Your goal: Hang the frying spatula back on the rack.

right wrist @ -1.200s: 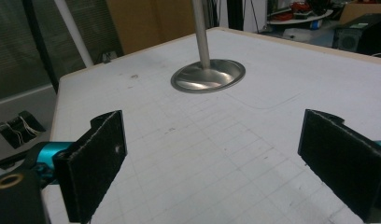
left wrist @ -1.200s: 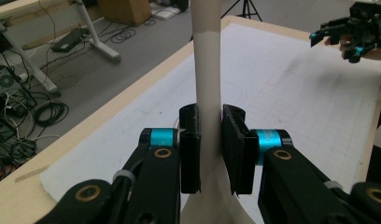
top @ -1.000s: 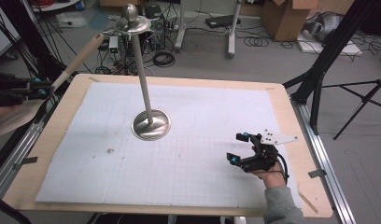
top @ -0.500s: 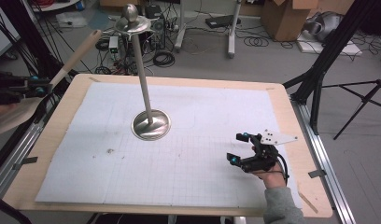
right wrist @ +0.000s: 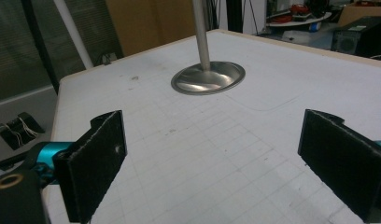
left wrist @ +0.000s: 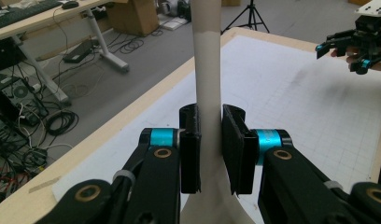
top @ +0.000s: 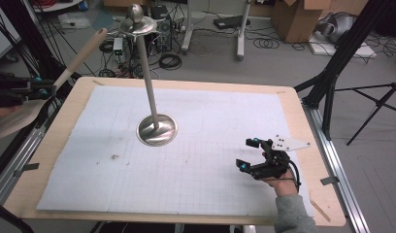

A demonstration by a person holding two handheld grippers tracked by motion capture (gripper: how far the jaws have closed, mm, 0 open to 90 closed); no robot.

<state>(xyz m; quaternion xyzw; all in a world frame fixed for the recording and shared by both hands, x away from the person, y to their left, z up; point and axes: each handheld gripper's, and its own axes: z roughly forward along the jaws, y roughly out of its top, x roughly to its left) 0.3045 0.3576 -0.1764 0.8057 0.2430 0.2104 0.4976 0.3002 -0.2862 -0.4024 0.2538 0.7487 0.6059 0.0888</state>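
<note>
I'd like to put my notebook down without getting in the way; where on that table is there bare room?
The white mat lies bare along its near left, between the metal stand and the table's near edge, and across the far right corner. It is tighter near the right gripper, and at the left edge, where the left gripper holds a wooden spatula.

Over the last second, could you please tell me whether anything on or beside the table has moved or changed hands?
Nothing has visibly changed. The left gripper stays shut on the handle of the wooden spatula at the table's left edge, the right gripper rests open on the white mat near the right side, and the tall metal stand stands upright as before.
</note>
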